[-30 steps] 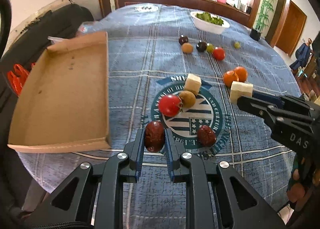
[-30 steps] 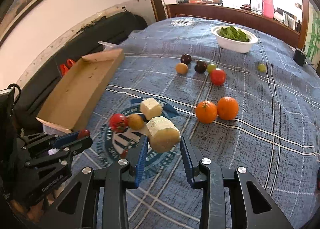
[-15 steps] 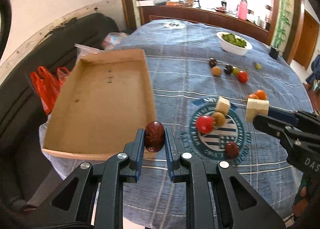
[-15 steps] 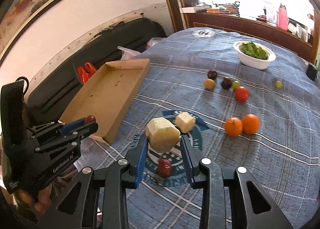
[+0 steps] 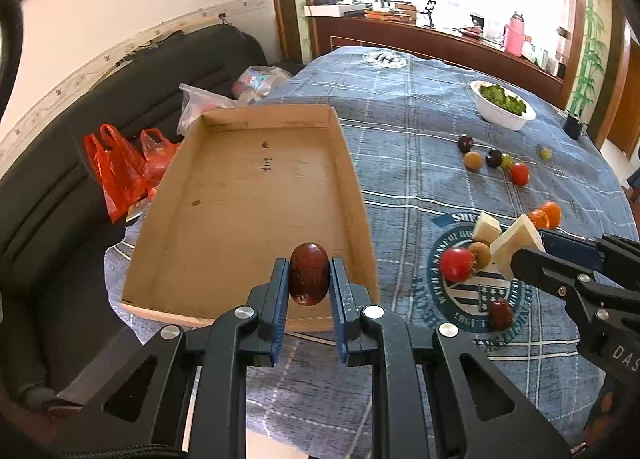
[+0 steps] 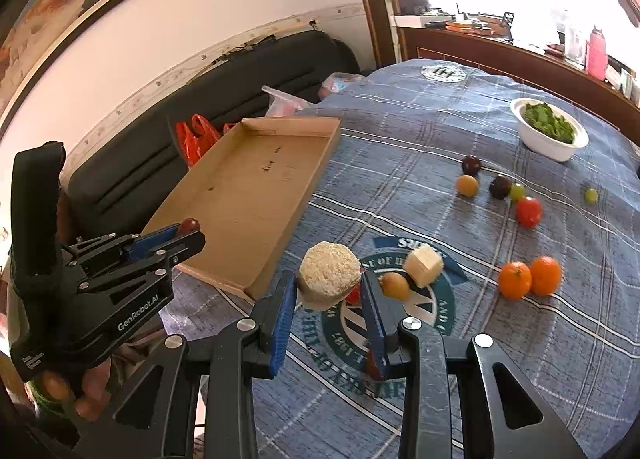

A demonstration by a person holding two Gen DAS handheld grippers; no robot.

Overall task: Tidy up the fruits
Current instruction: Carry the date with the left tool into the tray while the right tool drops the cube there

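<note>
My left gripper [image 5: 309, 279] is shut on a dark red date [image 5: 309, 274] and hangs over the near end of the empty cardboard tray [image 5: 248, 195]. The same gripper [image 6: 188, 233] appears at the left in the right wrist view, the date [image 6: 189, 224] peeking out between its fingers. My right gripper [image 6: 329, 289] is shut on a pale peeled fruit chunk [image 6: 329, 277] above the table, just right of the tray's [image 6: 256, 187] near corner. In the left wrist view that gripper [image 5: 524, 247] comes in from the right with the chunk [image 5: 516, 241].
On the blue checked cloth [image 6: 420, 147] lie another pale chunk [image 6: 424, 265], a brown fruit [image 6: 395, 285], a red tomato [image 5: 456, 263], a second date [image 5: 500, 313], two oranges [image 6: 530, 279], several small fruits [image 6: 500, 187] and a white bowl of greens [image 6: 550, 133]. Red bags [image 5: 116, 167] lie on the black sofa [image 5: 48, 187].
Both grippers have swung left and risen a little with their loads. The left one has gone from over the cloth to over the tray's near end; the right one has neared the tray's corner.
</note>
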